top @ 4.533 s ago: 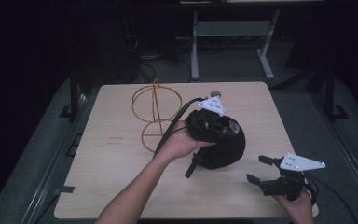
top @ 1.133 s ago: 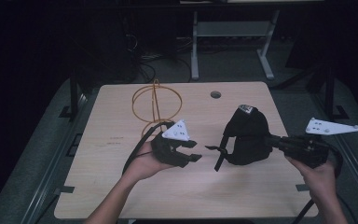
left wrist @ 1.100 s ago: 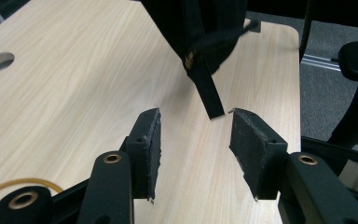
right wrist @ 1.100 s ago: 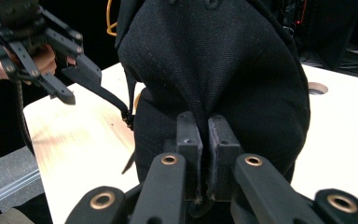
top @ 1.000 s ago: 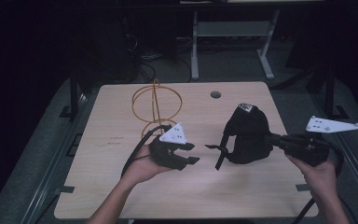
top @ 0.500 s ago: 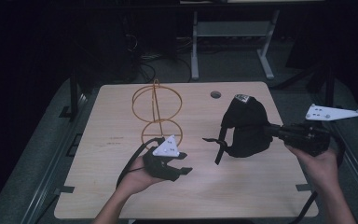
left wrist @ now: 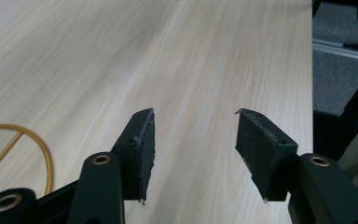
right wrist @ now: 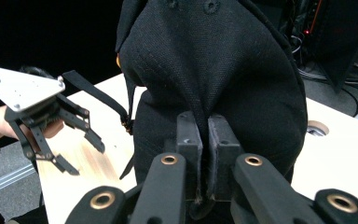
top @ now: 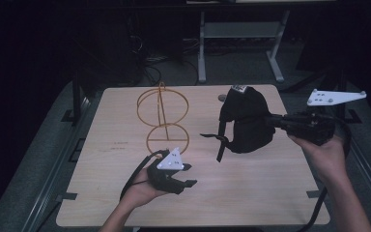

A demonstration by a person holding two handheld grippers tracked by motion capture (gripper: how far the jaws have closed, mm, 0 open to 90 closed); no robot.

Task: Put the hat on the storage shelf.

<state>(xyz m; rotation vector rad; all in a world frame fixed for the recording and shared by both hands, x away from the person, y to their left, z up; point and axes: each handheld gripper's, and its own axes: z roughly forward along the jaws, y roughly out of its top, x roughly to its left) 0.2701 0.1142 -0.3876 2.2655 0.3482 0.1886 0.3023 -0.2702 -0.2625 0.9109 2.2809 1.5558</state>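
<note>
Two hand-held grippers: both were at work over one pale wooden surface (top: 251, 193).
Left hand-held gripper (top: 186, 175): it sat low over the near part of the surface, jaws apart with nothing between them and bare wood beyond; they had just been opening further.
Wire stand (top: 163, 116): one gold frame of rings stood upright toward the far left of the surface, its base ring just beyond the left hand-held gripper and untouched.
Black cap (top: 245, 121): one cap hung clear above the right part of the surface, its strap (top: 220, 142) dangling loose beneath.
Right hand-held gripper (right wrist: 204, 154): its pads were pinched tight on a fold of the cap's cloth, carrying the whole weight.
Step in hand: it appeared to be the carry, with the cap lifted and the stand seemingly its destination.
Next move: it likely called for swinging the cap leftward over the stand's top ring and lowering it squarely, keeping the strap from snagging the wire.
Count: two hand-held grippers, one cap, one stand.
</note>
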